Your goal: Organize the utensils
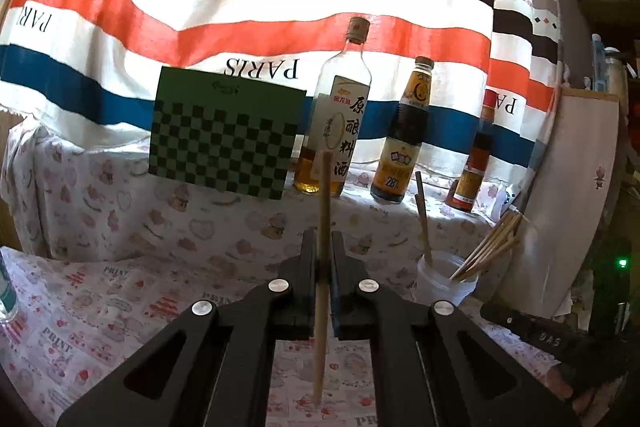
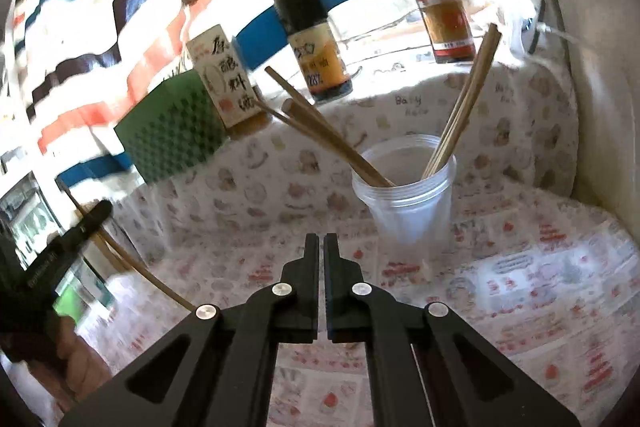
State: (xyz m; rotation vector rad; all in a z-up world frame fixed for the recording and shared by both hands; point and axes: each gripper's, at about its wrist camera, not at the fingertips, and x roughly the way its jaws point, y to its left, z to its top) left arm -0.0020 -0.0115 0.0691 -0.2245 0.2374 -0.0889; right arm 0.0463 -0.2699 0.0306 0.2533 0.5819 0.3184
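Chopstick (image 1: 322,267) pinched in left gripper (image 1: 323,247), tip cropped; right gripper (image 2: 321,247) closed, empty

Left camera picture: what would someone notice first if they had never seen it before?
Probably the single chopstick standing almost upright in the middle, pinched in the left gripper. Behind it hangs a big striped cloth in red, blue and dark bands, with three bottles lined up in front of it. At lower right, a clear plastic cup holds more chopsticks.
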